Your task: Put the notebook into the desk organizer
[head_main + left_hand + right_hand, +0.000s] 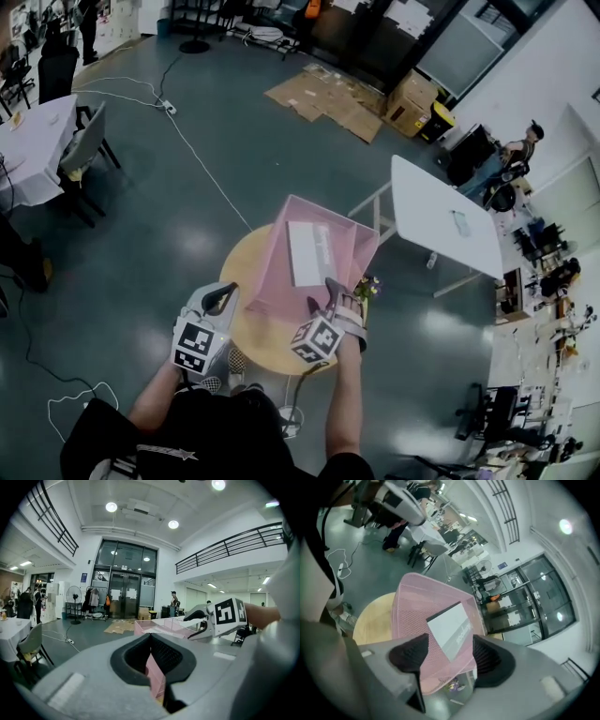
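Notebook (pixel 309 251) and desk organizer (pixel 267 277) are together on the round wooden counter (pixel 258 349). The white notebook is inside the pink mesh organizer and leans flat against one of its walls, with a dark strip along its upper edge.

From where I stand, the person is right over the counter with a gripper in each hand. The right gripper (pixel 322 295) sits just short of the organizer's near rim with its jaws spread wide and nothing between the pads. Its own view shows only the organizer (pixel 410 602) and the notebook (pixel 450 627) further on, past the gap.

The left gripper (pixel 223 298) is at the organizer's left side, low and close to the counter top. In its own view a pink mesh wall fills the narrow slot between the dark pads (pixel 174 657), so the left gripper (pixel 154 653) looks closed on that wall. The organizer's rim (pixel 159 625) shows beyond it.

A small bunch of flowers (pixel 366 286) sits just beside the organizer on the right. A white table (pixel 445 216) stands well apart, and flattened cardboard (pixel 328 94) lies on the floor further back.
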{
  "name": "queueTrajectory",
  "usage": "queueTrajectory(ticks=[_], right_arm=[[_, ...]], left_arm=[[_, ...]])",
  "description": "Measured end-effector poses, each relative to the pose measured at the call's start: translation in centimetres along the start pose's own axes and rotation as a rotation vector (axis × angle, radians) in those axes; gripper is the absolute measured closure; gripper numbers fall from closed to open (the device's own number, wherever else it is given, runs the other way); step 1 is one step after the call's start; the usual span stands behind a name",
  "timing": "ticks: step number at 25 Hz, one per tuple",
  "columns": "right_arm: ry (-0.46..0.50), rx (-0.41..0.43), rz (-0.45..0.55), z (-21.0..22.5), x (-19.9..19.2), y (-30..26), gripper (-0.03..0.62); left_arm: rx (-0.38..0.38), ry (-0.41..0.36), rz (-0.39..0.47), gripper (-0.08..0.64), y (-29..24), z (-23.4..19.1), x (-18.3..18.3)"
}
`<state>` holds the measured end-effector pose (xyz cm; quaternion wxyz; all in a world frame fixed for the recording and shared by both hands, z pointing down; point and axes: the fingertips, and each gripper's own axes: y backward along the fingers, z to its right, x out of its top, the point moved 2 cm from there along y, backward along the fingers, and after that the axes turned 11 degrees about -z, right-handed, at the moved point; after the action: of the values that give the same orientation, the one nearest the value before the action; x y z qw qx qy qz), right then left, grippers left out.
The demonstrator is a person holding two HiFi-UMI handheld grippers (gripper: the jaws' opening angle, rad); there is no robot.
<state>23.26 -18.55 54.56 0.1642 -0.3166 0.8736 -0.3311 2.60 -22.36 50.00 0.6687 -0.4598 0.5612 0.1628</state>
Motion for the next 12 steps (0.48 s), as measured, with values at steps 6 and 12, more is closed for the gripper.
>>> queueTrajectory(ticks=[6, 12], right_arm=[[-0.294, -0.006, 0.115, 0.4, -1.3, 5.8, 0.295], [-0.659, -0.036, 0.28, 0.5, -3.1, 11.6, 0.298]], left_arm=[[-0.033, -0.051, 0.031, 0.549, 1.3, 1.0, 1.0], [-0.094, -0.089, 0.055, 0.549, 2.8, 3.0, 2.1]])
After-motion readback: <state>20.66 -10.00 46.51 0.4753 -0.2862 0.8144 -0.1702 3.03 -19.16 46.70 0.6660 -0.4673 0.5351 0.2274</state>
